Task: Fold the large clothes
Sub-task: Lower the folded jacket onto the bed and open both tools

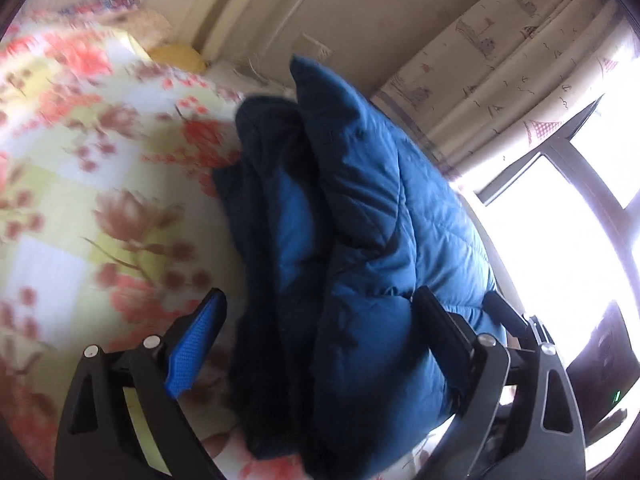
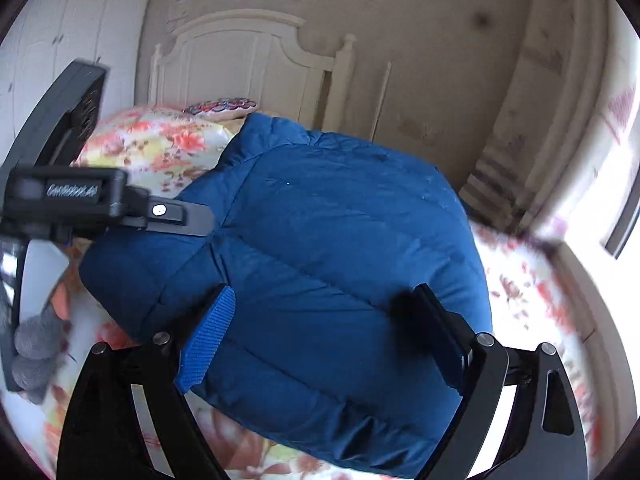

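Counts: 1 blue quilted jacket (image 2: 320, 272), 2 grippers, 1 bed with floral bedsheet (image 1: 80, 200), 1 white headboard (image 2: 248, 56), 1 patterned curtain (image 1: 500, 80), 1 window (image 1: 560, 240).
Jacket location: folded into a thick bundle, lying on the floral bedsheet; the headboard is beyond its far end, the window on its right side.
Jacket layers: left wrist view shows stacked folds edge-on, dark lining on the left, lighter blue shell on the right; a corner sticks up at the far end.
Left gripper (image 1: 320, 320) pose: low at the jacket's near edge, pointing along the bundle toward the wall. In the right wrist view its black body (image 2: 68, 196) reaches in from the jacket's left side, one finger lying on the fabric.
Left gripper fingers: spread wide, straddling the bundle. Right finger presses into the fabric; the blue pad (image 1: 196, 348) on the left finger stands just clear of the dark folds. No pinch.
Right gripper (image 2: 324, 320) pose: above the jacket's near end, angled down onto its top face.
Right gripper fingers: spread wide, both touching the top face, the right one denting it. Nothing clamped between them.
Image quality: bedsheet in left wrist view is motion-blurred.
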`<state>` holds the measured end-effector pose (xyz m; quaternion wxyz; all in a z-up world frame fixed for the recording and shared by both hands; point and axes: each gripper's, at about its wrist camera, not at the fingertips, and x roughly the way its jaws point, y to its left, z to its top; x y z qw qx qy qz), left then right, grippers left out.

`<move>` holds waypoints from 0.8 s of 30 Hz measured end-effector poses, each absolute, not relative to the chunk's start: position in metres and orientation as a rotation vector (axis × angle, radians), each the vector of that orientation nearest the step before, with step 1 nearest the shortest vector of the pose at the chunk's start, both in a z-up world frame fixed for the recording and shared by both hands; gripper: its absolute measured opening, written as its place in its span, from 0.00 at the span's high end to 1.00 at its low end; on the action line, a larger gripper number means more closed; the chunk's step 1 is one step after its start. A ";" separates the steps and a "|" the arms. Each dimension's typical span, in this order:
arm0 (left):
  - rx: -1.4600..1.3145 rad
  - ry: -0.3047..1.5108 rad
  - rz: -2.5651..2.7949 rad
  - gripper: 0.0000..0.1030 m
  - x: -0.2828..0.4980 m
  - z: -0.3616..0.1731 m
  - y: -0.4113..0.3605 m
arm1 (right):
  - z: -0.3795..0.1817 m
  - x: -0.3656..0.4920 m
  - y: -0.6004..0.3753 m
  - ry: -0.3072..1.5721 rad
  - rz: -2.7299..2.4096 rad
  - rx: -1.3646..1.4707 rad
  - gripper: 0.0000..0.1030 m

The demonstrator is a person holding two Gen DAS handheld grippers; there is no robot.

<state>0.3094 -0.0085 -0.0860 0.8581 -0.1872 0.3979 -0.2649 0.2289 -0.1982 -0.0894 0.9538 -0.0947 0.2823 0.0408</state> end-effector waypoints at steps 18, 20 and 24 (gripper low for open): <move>-0.015 0.202 -0.124 0.02 0.094 0.080 -0.032 | 0.020 0.065 -0.242 0.278 0.004 0.009 0.11; 0.001 0.268 -0.135 0.02 0.093 0.060 -0.039 | 0.007 0.062 -0.244 0.323 -0.016 0.013 0.11; 0.050 0.380 -0.170 0.02 0.095 0.025 -0.051 | -0.021 0.057 -0.243 0.388 -0.050 0.031 0.11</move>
